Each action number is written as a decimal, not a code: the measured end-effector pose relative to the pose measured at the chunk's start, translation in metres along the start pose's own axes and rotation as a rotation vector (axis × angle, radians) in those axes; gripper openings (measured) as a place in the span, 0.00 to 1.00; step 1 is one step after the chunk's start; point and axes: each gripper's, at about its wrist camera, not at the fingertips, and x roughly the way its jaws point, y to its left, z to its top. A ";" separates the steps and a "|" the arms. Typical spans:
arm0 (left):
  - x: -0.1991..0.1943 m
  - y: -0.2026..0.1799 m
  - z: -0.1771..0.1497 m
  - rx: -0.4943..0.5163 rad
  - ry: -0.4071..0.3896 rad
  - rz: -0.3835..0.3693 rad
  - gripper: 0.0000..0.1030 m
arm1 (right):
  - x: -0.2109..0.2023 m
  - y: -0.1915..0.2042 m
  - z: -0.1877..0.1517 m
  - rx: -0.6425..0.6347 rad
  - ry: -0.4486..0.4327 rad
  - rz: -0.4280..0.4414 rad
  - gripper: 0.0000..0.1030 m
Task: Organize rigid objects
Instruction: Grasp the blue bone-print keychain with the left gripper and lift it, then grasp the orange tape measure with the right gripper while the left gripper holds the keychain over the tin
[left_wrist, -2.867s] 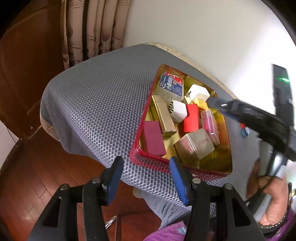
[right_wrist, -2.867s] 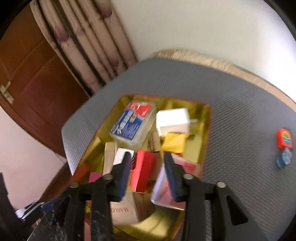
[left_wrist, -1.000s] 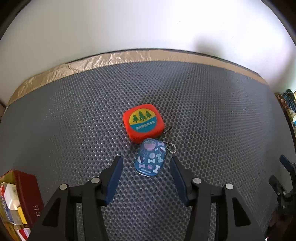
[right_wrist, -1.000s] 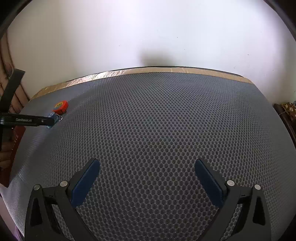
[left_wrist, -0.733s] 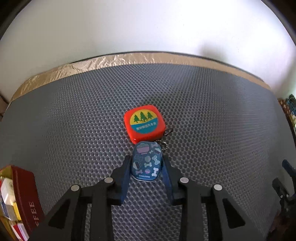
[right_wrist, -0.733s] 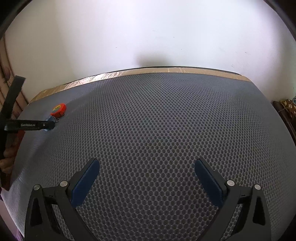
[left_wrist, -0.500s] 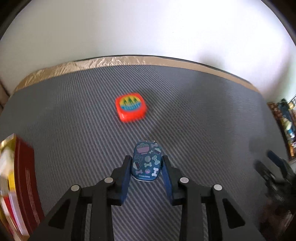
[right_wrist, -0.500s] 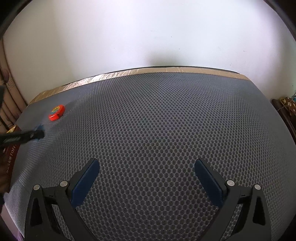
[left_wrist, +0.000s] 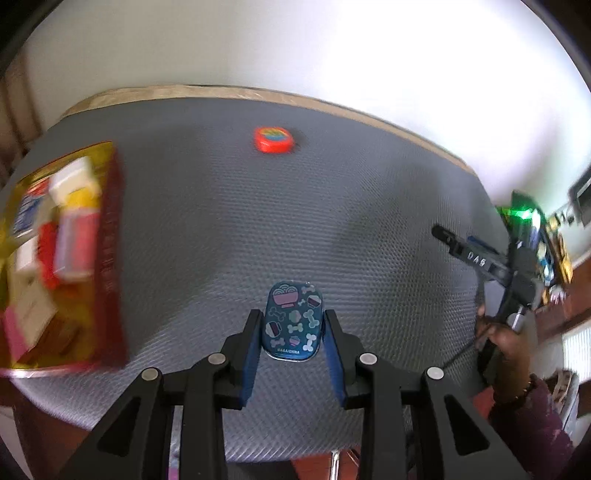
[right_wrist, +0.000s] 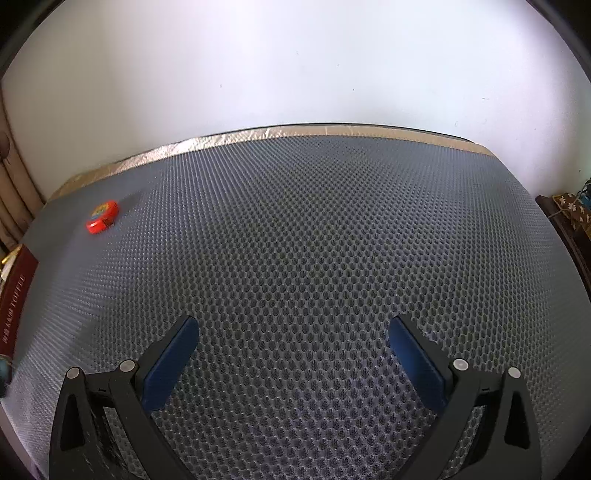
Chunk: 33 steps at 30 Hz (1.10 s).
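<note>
The left hand-held gripper (left_wrist: 292, 334) is clamped on a small blue tin (left_wrist: 293, 320) by its long sides, above the grey surface (left_wrist: 332, 221). It looks light, stiff, slick. The right hand-held gripper (right_wrist: 294, 341) is wide apart, empty.

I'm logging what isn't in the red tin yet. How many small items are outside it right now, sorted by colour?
Blue: 1, the blue patterned case, clamped in the left gripper.
Orange-red: 1, the orange-red case lying on the grey mat.
Total: 2 outside the red tin.
</note>
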 end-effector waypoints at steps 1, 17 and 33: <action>-0.011 0.008 -0.004 -0.024 -0.016 0.002 0.31 | 0.001 0.001 0.000 -0.004 0.005 -0.008 0.99; -0.113 0.153 -0.038 -0.336 -0.224 0.154 0.32 | 0.009 0.039 0.010 -0.062 0.076 0.009 0.99; -0.105 0.185 -0.040 -0.365 -0.224 0.175 0.32 | 0.066 0.219 0.107 -0.219 0.101 0.210 0.99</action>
